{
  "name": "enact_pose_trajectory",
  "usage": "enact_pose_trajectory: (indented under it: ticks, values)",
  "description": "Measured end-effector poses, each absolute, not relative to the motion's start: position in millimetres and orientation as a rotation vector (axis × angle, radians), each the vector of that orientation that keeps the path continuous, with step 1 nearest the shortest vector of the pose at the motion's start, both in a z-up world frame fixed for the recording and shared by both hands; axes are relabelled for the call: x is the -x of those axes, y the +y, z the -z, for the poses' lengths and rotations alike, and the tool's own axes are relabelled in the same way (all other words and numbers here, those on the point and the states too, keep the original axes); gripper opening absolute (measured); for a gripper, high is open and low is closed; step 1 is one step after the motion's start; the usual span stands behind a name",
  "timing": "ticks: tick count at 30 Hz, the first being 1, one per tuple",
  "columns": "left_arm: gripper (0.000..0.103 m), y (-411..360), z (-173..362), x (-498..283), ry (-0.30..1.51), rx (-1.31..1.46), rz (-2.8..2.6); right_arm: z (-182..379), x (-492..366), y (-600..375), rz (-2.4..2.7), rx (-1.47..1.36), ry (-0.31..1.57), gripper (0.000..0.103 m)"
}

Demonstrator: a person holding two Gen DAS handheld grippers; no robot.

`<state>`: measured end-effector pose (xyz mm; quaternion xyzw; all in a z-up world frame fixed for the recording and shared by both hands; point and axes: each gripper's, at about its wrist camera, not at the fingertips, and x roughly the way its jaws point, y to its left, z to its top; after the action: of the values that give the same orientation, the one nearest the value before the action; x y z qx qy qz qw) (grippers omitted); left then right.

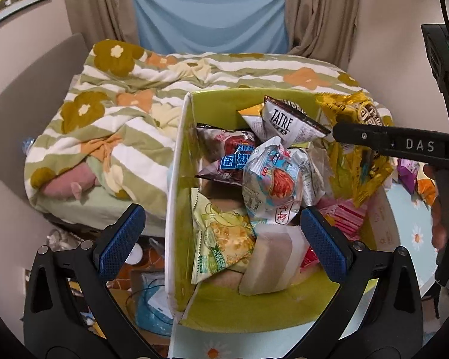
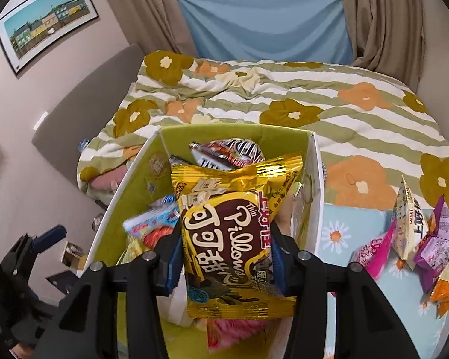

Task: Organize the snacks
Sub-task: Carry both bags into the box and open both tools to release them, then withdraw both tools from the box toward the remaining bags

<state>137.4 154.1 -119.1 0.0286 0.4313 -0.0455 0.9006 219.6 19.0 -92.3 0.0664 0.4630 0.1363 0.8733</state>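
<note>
A green-lined cardboard box holds several snack packs: a white TATRE pack, a noodle pack and a yellow-green pack. My left gripper is open and empty above the box's near end. My right gripper is shut on a gold Pillows snack bag and holds it over the box. That bag also shows in the left wrist view at the box's right side, with the right gripper's finger across it.
The box stands on a light blue daisy-print table. Several loose snack packs lie on it to the right. A bed with a striped flower quilt lies behind. Clutter covers the floor at left.
</note>
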Motion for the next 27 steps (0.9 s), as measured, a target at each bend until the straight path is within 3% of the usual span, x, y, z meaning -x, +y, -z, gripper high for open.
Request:
enact_pose_trajectory:
  ticks: [1,2,3,10,27]
  values:
    - [0.103,154,121,-139,0.898,-0.059,0.094,95,-222,18,-0.286,-0.155,0.963,0.069]
    - [0.103,153,124,-140,0.906,-0.060,0.094,98,-224,16,-0.284,-0.169,0.957,0.097]
    - [0.103,152,125,-140,0.909,-0.064,0.094,99,-223,15,-0.283,-0.174,0.953,0.103]
    - [0.103,149,128,-135,0.909,-0.086,0.077,94,-203,6,-0.281,-0.171,0.861,0.103]
    - [0.103,95,61,-132,0.743,-0.128,0.252,19,-142,-44,-0.162,-0.136,0.767,0.103]
